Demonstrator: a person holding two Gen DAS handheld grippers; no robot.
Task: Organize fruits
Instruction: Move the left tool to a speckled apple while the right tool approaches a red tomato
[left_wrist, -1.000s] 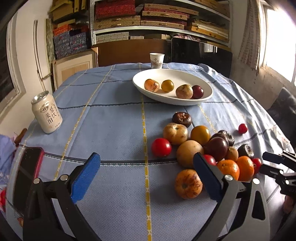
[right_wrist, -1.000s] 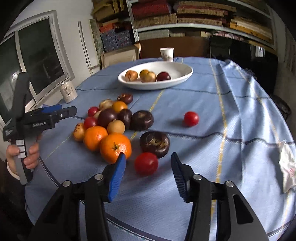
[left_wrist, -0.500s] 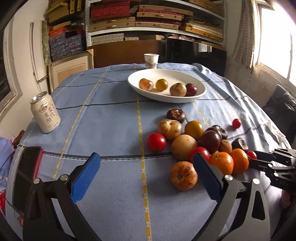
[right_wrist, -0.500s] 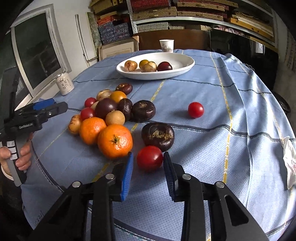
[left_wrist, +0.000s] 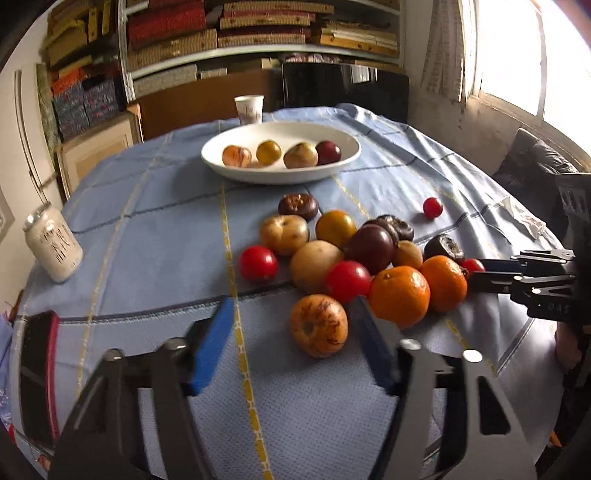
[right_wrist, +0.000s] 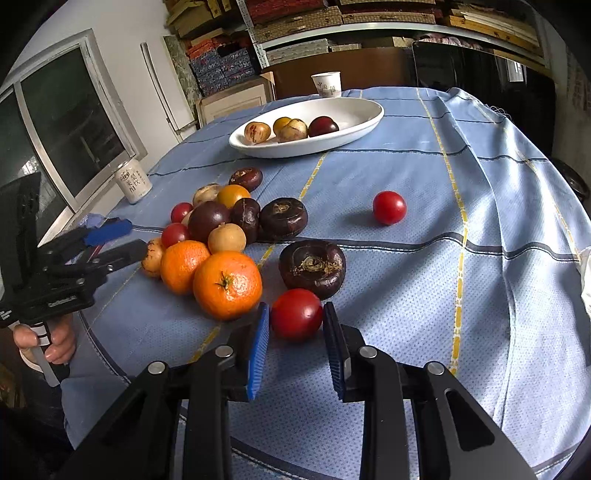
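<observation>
A pile of loose fruit lies on the blue cloth. My right gripper (right_wrist: 295, 332) is open with its blue pads on either side of a red tomato (right_wrist: 296, 314), close to it. A big orange (right_wrist: 227, 284) and a dark brown fruit (right_wrist: 312, 267) sit just beyond. My left gripper (left_wrist: 291, 339) is open around a speckled orange fruit (left_wrist: 318, 325) at the near edge of the pile, without closing on it. A white oval bowl (left_wrist: 229, 170) at the far side holds several fruits; it also shows in the right wrist view (right_wrist: 369, 122).
A white drink can (left_wrist: 53, 247) stands at the left. A paper cup (left_wrist: 249, 109) stands behind the bowl. A lone red tomato (right_wrist: 389, 207) lies apart on the right. A dark phone (left_wrist: 35, 373) lies at the near left edge. Shelves stand behind the table.
My right gripper has moved forward and narrowed around the red tomato. My left gripper has moved forward and right and narrowed around the speckled orange fruit.
</observation>
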